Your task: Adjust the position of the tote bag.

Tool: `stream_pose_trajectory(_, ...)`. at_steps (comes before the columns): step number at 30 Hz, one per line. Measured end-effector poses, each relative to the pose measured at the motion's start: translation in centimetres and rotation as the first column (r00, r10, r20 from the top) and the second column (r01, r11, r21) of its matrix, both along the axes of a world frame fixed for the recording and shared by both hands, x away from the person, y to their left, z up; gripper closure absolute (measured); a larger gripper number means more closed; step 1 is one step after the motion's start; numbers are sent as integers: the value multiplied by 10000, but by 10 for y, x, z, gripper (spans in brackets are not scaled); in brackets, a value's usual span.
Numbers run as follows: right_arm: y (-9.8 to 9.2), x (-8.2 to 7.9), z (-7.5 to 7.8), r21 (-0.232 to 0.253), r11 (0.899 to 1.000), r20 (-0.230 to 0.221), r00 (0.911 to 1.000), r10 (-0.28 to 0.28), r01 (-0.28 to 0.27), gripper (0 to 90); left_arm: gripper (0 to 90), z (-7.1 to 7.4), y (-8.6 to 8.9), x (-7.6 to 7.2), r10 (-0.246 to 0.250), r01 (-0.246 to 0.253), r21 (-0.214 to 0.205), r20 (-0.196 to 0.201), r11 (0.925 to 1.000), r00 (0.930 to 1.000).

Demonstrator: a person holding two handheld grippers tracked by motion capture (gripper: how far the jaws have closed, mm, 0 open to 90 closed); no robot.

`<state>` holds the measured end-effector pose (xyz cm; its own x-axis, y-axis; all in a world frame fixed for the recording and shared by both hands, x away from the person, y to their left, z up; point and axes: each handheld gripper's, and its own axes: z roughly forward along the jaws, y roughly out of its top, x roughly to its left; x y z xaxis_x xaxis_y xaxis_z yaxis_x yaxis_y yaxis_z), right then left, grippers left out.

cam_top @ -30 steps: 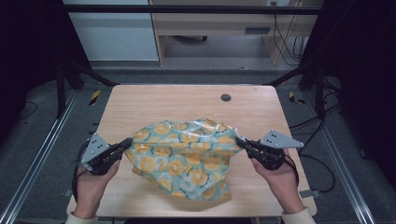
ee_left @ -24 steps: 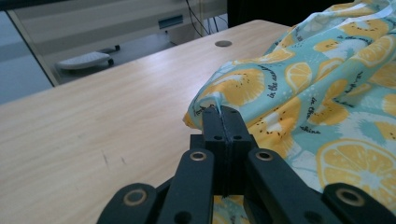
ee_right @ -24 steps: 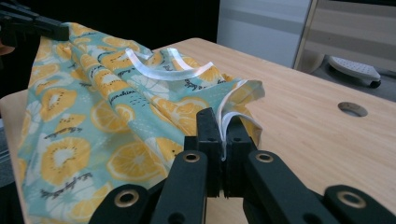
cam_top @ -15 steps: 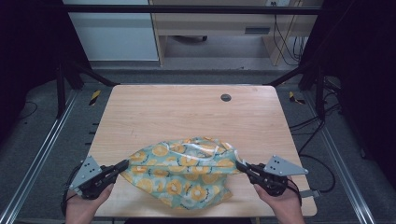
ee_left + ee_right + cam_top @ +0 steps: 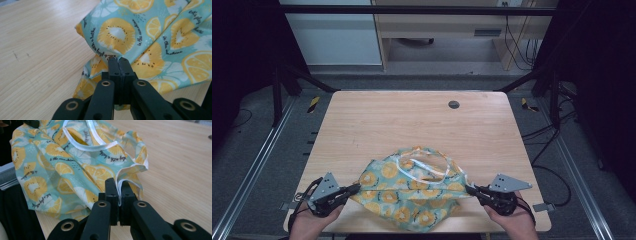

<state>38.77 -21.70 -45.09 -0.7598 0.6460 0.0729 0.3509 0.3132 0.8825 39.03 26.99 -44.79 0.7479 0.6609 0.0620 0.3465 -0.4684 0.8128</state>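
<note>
- We see a teal cloth printed with yellow citrus slices (image 5: 409,192) lying on the wooden bench (image 5: 412,125), at the middle of its near edge, with its lower hem just over that edge.
- Our left gripper (image 5: 354,189) is clamped tight on the cloth's left corner; in the left gripper view the jaws pinch a fold of the fabric (image 5: 140,32).
- Our right gripper (image 5: 470,189) is likewise closed on the cloth's right corner, biting the white-piped hem (image 5: 130,168).
- The cloth hangs slack between the two, its white-trimmed opening (image 5: 422,167) facing up.
- A small dark round fitting (image 5: 454,104) sits near the bench's far edge, well apart from the cloth.
</note>
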Motion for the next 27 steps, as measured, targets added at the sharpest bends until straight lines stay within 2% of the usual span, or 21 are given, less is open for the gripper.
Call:
stream_pose_trajectory(2,1,3,-3,-131,9999,-174,9998,7,-10,884,900,-5,-2,4,-50,57,286,-246,9996,9997)
stream_pose_trajectory(6,6,9,-8,-446,9990,-425,9991,-48,29,883,900,-11,-9,11,-8,47,1054,-372,9944,9993)
stream_pose_trajectory(8,7,10,-9,-496,9988,-475,9988,-82,59,883,900,-12,-10,13,25,16,1109,-367,9938,9993)
stream_pose_trajectory(12,8,14,-13,-705,9975,-677,9976,-158,111,882,900,-18,-17,18,26,50,1558,-486,9878,9988)
stream_pose_trajectory(19,9,17,-15,-845,9963,-820,9964,-212,142,881,900,-23,-24,25,113,-23,1921,-459,9814,9989)
stream_pose_trajectory(20,9,18,-16,-884,9959,-864,9959,-260,183,881,900,-24,-27,27,85,8,2070,-437,9783,9990)
stream_pose_trajectory(27,10,24,-19,-1068,9939,-986,9944,-380,274,879,900,-28,-33,39,173,-71,2231,-439,9748,9989)
